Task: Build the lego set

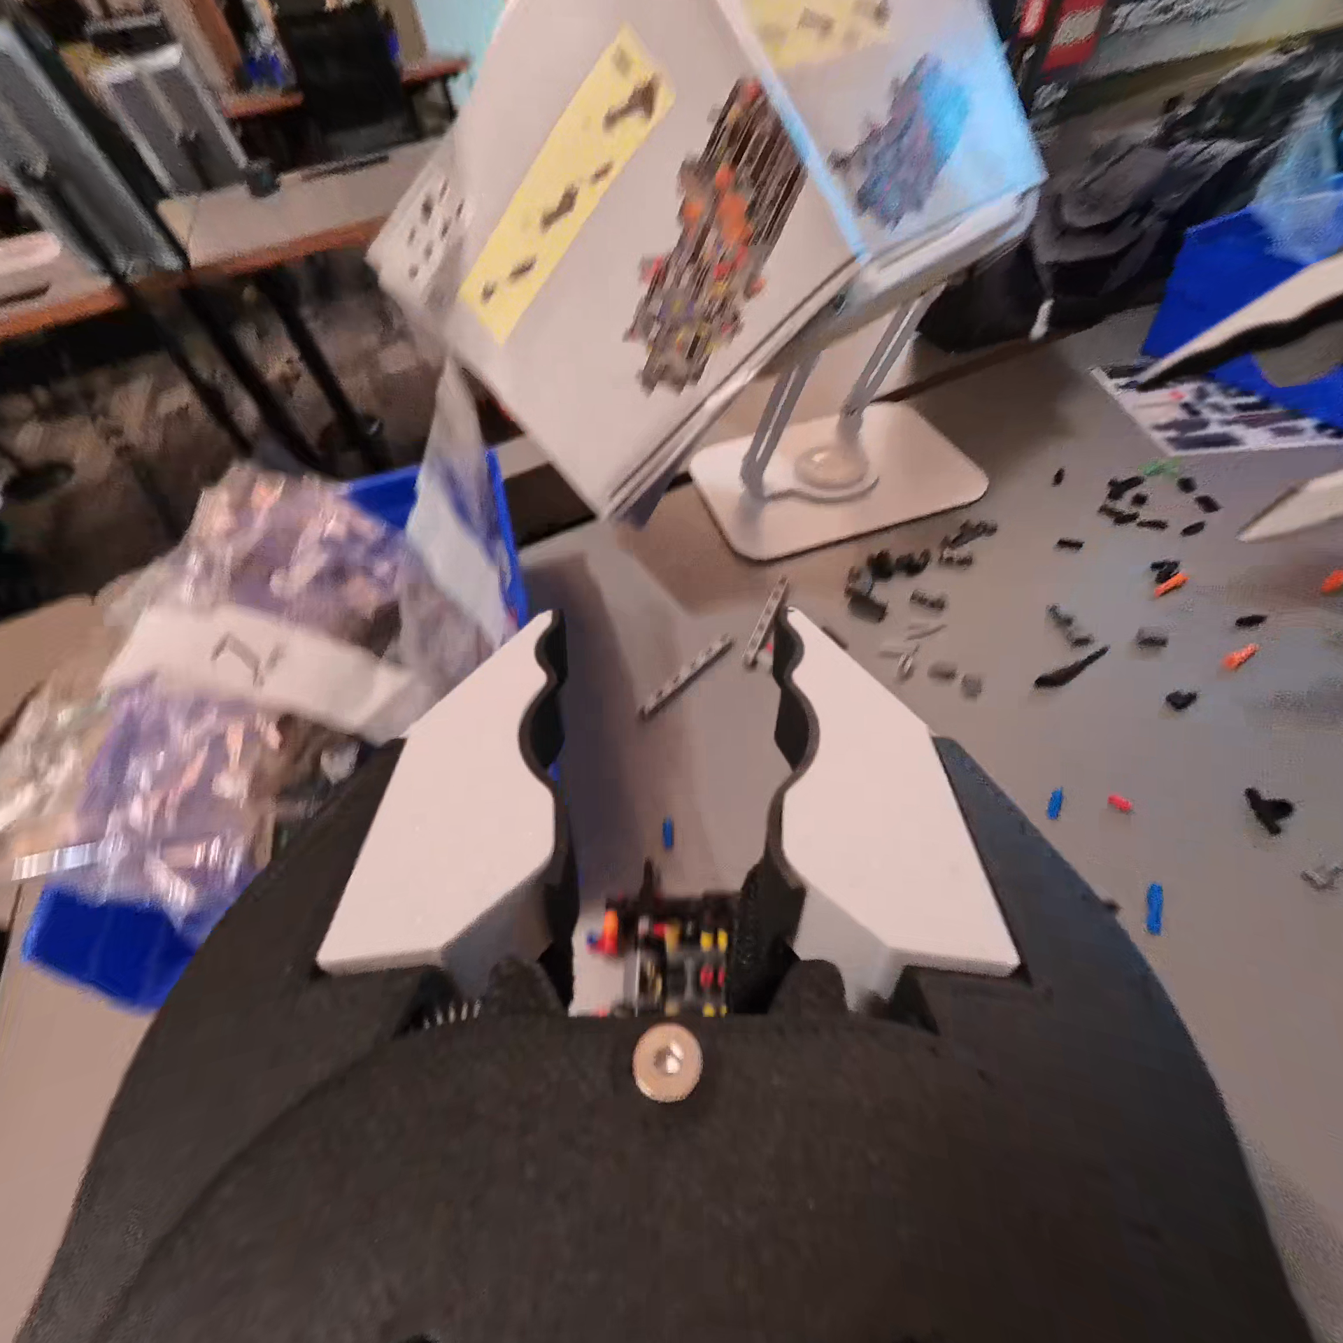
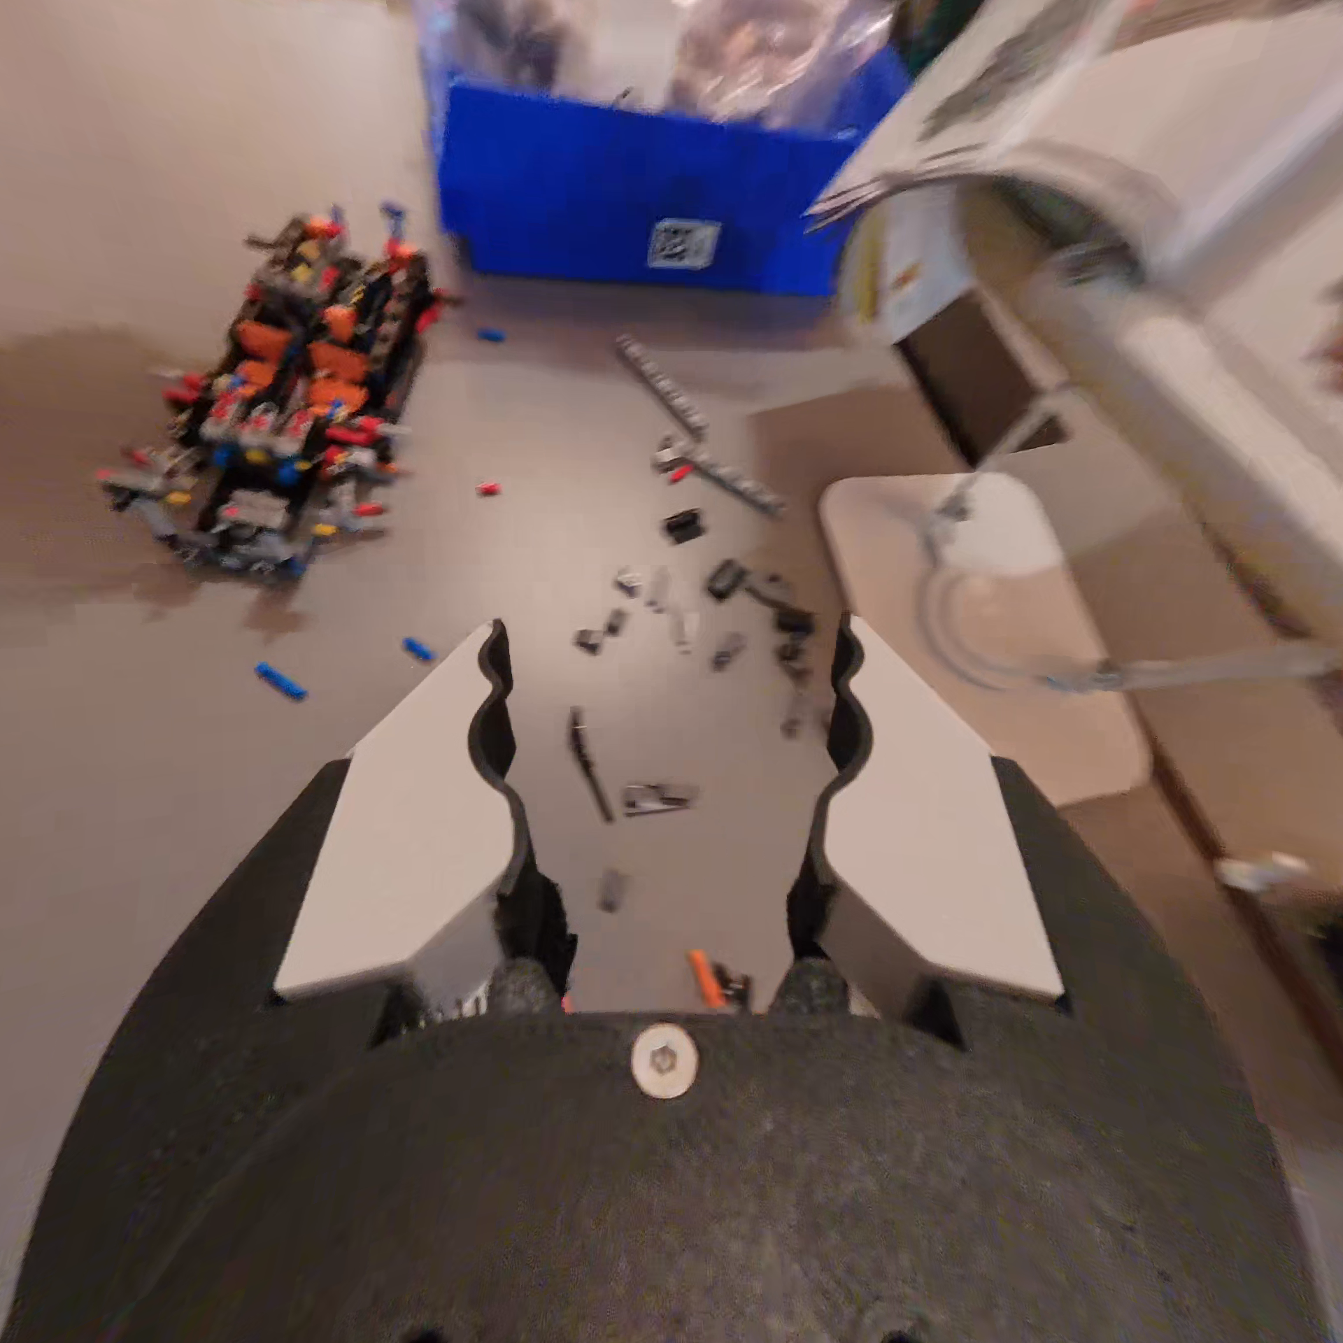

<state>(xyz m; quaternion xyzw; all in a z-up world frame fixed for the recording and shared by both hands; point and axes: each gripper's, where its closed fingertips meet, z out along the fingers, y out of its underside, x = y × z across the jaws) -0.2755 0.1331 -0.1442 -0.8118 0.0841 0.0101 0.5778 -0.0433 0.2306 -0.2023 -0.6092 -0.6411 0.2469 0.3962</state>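
Grippers are both hanging over the grey table with their jaws spread apart and nothing between them. I am holding my left gripper at the centre of the left wrist view, fingers wide, above two long grey beams lying just past the fingertips. Low in that view, between the finger bases, the partly built lego model is peeking out, black with red and yellow pins, so it is sitting right under this gripper. Higher in the frame the open instruction booklet is leaning on a white stand, and loose black pieces are scattering across the right side, with some orange and blue pins among them. At the left a blue bin is holding clear bags of parts. I am holding my right gripper at the centre of the right wrist view, also gaping, over a cluster of small dark pieces and a thin black rod. In this view the model is sitting at the upper left, well apart from my fingertips, and the blue bin is standing at the top centre just beyond it. Both views are blurring, so finer details of the pieces are not readable.
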